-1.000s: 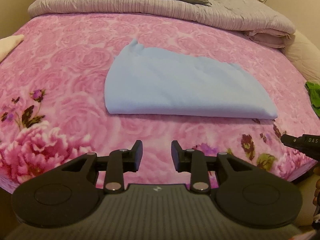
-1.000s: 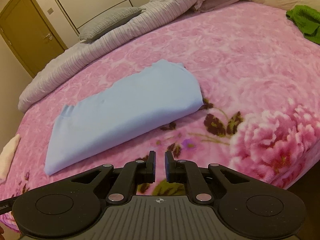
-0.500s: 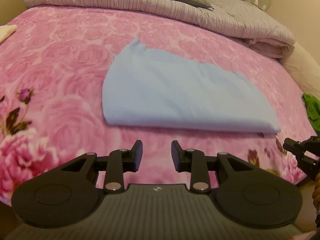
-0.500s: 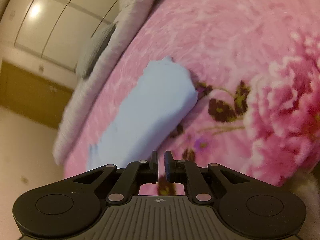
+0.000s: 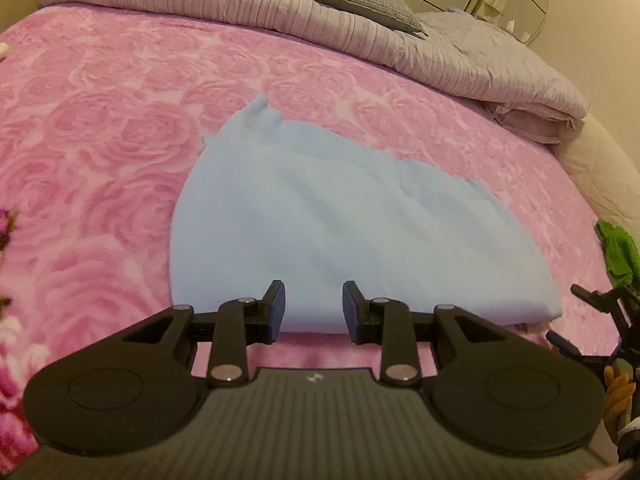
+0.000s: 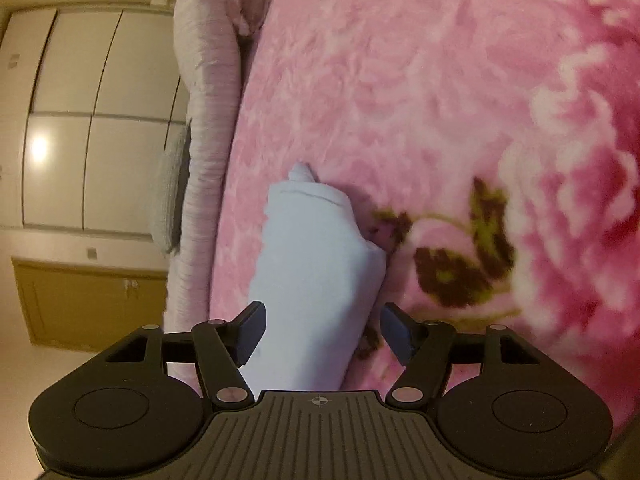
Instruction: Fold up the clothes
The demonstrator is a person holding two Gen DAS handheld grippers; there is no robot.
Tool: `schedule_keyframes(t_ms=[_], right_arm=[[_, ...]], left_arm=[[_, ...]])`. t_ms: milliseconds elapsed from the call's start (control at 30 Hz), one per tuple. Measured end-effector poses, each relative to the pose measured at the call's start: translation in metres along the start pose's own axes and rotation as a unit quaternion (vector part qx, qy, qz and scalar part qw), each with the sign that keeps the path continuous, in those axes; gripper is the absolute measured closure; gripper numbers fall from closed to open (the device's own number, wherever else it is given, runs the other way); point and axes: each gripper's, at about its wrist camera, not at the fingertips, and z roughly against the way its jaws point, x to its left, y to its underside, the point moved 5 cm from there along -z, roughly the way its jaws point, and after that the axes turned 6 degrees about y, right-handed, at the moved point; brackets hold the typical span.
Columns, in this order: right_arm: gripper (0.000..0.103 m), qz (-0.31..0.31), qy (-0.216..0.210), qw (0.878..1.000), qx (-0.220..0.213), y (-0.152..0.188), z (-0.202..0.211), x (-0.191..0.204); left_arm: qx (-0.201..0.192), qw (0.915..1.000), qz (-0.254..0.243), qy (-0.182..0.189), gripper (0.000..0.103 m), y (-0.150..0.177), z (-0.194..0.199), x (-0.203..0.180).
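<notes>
Lying flat: one blue garment (image 5: 340, 240); two grippers, right gripper (image 6: 322, 330) opening.

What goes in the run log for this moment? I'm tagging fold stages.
stage: reaching | blue cloth: folded on bed | left gripper: open, empty | right gripper: opening, at cloth end, no grip

left wrist view low over bed (image 5: 120, 120), right view rolled sideways, both near blue cloth (image 5: 340, 232)
</notes>
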Motion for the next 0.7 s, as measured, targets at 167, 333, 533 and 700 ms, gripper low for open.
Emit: schedule_keyframes(t_ms=[167,333,533,700], right_arm=[[0.035,-0.014,0.014,1.000,-0.003,-0.004,-0.005,-0.008],[0.037,-0.032,0.013,0.999,-0.016,-0.009,-0.021,-0.009],[0.074,0.022,0.066,0.997,-0.031,-0.010,-0.040,-0.001],[0.081,0.352,0.166,0.915,-0.110,0.031,-0.035,0.069]], left_arm=[[-0.003,0.9999,0.015,0.002,0.076,-0.003,-0.010,0.008],[-0.005,0.9995,0.030,0.000,0.076,-0.006,-0.018,0.022],[0.005,0.9994,0.032,0.009,0.077,-0.004,-0.029,0.031],[0.002,0.9988,0.043,0.025,0.077,-0.004,-0.021,0.038]])
